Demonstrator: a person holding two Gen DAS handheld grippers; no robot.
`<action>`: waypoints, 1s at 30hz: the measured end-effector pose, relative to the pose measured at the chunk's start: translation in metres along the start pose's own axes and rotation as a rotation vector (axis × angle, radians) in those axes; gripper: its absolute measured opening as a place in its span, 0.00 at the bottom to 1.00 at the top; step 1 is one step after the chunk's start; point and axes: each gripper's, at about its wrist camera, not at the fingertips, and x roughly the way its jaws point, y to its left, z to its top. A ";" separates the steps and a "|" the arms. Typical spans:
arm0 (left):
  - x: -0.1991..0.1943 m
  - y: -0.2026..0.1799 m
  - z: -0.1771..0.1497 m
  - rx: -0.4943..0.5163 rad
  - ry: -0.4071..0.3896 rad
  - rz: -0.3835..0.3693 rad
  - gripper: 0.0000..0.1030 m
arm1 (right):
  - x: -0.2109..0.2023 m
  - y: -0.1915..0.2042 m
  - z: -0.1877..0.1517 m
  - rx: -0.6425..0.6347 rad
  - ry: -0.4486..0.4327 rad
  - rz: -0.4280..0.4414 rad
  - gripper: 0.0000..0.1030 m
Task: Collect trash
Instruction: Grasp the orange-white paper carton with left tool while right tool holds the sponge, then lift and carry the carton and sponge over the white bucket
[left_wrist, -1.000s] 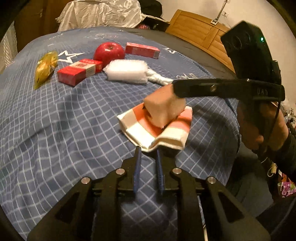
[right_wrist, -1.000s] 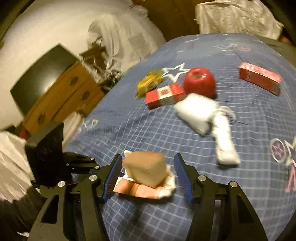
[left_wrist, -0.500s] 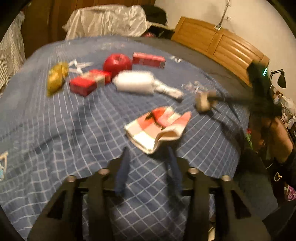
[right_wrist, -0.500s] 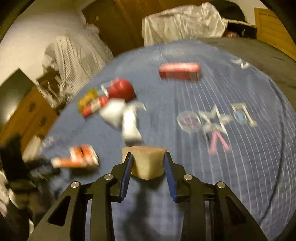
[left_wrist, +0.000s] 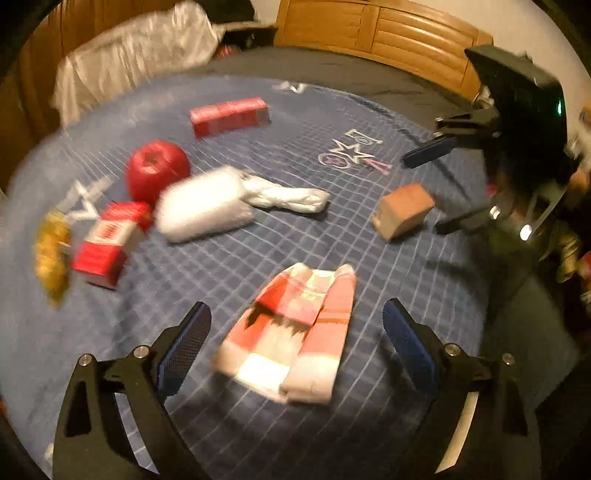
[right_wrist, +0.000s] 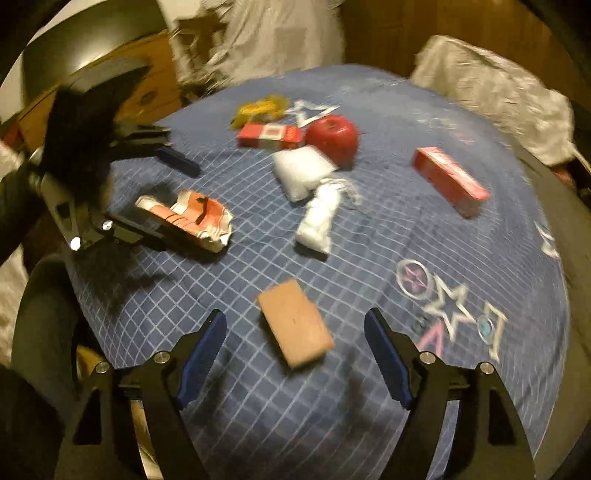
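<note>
On the blue checked bedspread (left_wrist: 221, 266), nothing looks collected yet. Both claws are opening, empty: left gripper (left_wrist: 295, 332) astride the crumpled wrapper (left_wrist: 291, 325), right gripper (right_wrist: 295, 343) astride the sponge (right_wrist: 295, 326) just beside that wrapper.

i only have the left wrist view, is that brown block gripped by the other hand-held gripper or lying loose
Observer: Loose. The right wrist view shows the brown block lying flat on the blanket between the opening jaws of the right hand-held gripper, with a gap at each pad.
Operator: ok, anything past the bed edge on my left that i cant see
Observer: Yes. A wooden dresser stands just off the bed, on the side where the yellow wrapper lies.
</note>
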 end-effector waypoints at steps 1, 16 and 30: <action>0.005 0.002 0.002 -0.005 0.009 0.008 0.88 | 0.008 -0.002 0.006 -0.029 0.031 0.010 0.75; 0.022 -0.010 -0.001 -0.052 0.077 0.049 0.42 | 0.039 0.015 0.009 -0.054 0.118 -0.013 0.30; -0.071 -0.036 -0.016 -0.352 -0.330 0.422 0.42 | -0.038 0.036 0.002 0.320 -0.403 -0.195 0.29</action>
